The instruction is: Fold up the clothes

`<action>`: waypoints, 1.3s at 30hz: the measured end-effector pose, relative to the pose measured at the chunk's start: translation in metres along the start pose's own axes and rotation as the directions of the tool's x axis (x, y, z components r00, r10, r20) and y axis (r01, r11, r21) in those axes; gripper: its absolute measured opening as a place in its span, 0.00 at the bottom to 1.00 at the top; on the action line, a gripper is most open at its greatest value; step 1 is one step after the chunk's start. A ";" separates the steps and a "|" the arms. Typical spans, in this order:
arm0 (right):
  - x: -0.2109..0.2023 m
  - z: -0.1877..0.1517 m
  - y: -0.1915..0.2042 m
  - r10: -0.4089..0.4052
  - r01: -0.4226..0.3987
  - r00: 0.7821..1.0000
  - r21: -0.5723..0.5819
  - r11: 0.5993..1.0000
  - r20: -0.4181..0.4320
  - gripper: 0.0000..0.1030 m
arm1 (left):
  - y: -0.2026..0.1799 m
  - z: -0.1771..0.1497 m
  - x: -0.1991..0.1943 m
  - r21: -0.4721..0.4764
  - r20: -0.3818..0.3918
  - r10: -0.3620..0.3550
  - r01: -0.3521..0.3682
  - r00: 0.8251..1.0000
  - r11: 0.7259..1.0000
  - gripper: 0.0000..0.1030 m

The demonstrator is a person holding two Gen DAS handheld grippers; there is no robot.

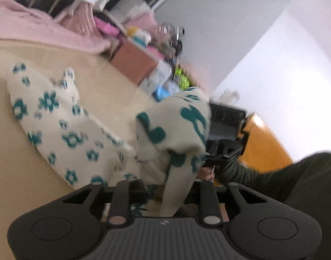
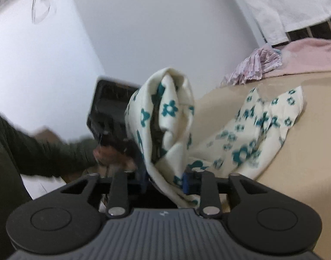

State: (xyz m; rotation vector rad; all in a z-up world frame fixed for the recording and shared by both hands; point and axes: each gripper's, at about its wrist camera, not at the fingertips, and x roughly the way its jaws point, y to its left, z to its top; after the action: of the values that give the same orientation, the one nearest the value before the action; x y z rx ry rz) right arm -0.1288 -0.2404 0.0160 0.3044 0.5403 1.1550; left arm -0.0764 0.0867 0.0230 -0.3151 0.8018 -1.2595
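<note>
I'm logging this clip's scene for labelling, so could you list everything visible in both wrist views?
Floral garment: one, cream with teal flowers; one end lifted between both grippers, the rest on the bed.
Bed surface: one, beige, under the garment.
Pink blanket: one, at the bed's far edge.
Patterned cloth: one, pale pink and white, crumpled beside the blanket.
White cloth: one, hanging above the bed's far edge.
Clutter pile: several blurred items, mixed colours, beside the bed; count unclear.
Walls: white.
Left gripper: black, fabric between its fingers.
Right gripper: black, blue pads, fabric between its fingers.
Sleeve: dark green.
</note>
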 end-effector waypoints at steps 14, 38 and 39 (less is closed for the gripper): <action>0.009 0.015 -0.048 -0.126 0.127 0.992 0.411 0.903 -0.030 0.23 | -0.002 -0.013 -0.016 -0.174 0.201 0.305 -0.272 0.931 0.946 0.27; 0.020 0.029 -0.021 -0.456 0.433 0.889 0.401 0.807 -0.042 0.14 | -0.001 0.007 0.005 -0.312 0.161 0.509 -0.445 0.846 0.839 0.19; 0.019 0.027 -0.020 -0.457 0.429 0.889 0.410 0.805 -0.034 0.13 | -0.004 0.007 0.005 -0.305 0.164 0.522 -0.460 0.837 0.834 0.18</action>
State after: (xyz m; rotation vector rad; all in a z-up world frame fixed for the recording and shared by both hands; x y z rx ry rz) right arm -0.0927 -0.2297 0.0236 0.5430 0.7495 0.5633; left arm -0.0743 0.0794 0.0289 -0.4267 0.7706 -0.6119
